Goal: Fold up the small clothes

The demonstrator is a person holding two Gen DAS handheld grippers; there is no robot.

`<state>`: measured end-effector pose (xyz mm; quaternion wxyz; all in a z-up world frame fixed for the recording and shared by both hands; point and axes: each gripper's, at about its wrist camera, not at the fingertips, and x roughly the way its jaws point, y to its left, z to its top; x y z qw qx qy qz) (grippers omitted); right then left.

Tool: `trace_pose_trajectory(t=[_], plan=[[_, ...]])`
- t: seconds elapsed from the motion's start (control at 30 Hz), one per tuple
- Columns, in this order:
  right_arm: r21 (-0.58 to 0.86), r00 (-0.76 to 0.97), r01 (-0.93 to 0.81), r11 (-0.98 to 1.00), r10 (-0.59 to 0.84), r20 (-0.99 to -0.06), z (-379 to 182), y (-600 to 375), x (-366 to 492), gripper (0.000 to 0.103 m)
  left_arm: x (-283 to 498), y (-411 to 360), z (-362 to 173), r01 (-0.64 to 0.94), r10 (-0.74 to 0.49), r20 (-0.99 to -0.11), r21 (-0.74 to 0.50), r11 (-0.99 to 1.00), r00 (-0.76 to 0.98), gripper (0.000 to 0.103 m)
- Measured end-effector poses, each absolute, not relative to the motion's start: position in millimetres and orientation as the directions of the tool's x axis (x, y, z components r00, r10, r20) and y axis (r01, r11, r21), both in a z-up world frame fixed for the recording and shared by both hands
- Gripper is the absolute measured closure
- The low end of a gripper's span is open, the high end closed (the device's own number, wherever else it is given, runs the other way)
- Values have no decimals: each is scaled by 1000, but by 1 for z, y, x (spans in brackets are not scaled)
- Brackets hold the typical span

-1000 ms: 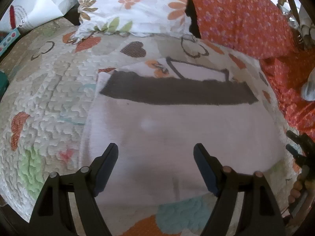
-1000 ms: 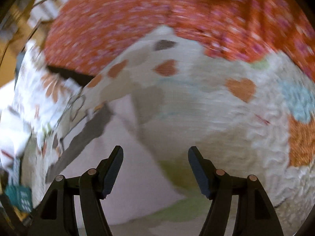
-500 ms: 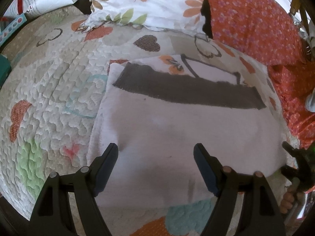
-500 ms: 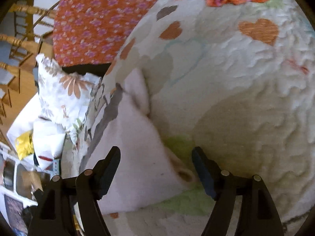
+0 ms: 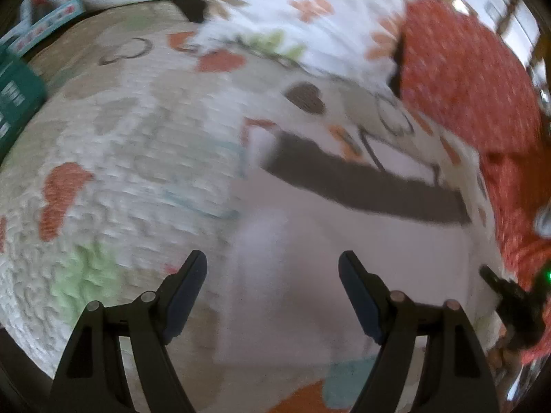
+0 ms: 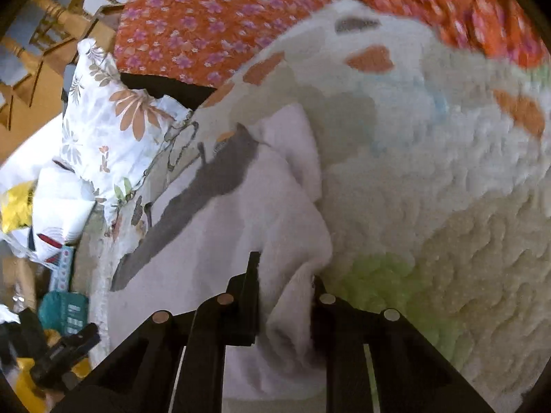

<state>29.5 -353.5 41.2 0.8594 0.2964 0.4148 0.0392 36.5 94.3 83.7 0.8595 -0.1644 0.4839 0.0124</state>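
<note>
A white cloth [image 5: 344, 258] with a dark grey band [image 5: 361, 186] lies flat on the quilted bed cover [image 5: 120, 172]. My left gripper [image 5: 272, 289] is open and hovers over the cloth's near left corner. In the right wrist view the same cloth [image 6: 213, 241] lies at the left, and my right gripper [image 6: 286, 296] is shut on its bunched right corner. The right gripper also shows at the right edge of the left wrist view [image 5: 509, 299], at the cloth's right corner.
A floral pillow [image 5: 292, 10] and an orange flowered pillow [image 5: 465, 86] lie at the head of the bed. A teal box [image 5: 17, 99] sits at the left edge. Wooden chair spindles [image 6: 44, 17] stand beyond the bed. The quilt [image 6: 447, 206] stretches to the right.
My right gripper has closed on the cloth's right corner, which is now bunched between its fingers. My left gripper has shifted left towards the cloth's left edge and stays open.
</note>
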Motion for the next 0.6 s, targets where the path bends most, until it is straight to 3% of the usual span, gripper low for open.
trace_pose_trajectory(t=[0.3, 0.6], plan=[[382, 663, -68, 921, 328, -673, 109, -182, 65, 88, 15, 196, 103, -376, -16, -807, -293, 879, 590, 25], [248, 542, -251, 936, 348, -765, 64, -15, 71, 88, 3, 249, 110, -454, 2, -801, -337, 825, 598, 25]])
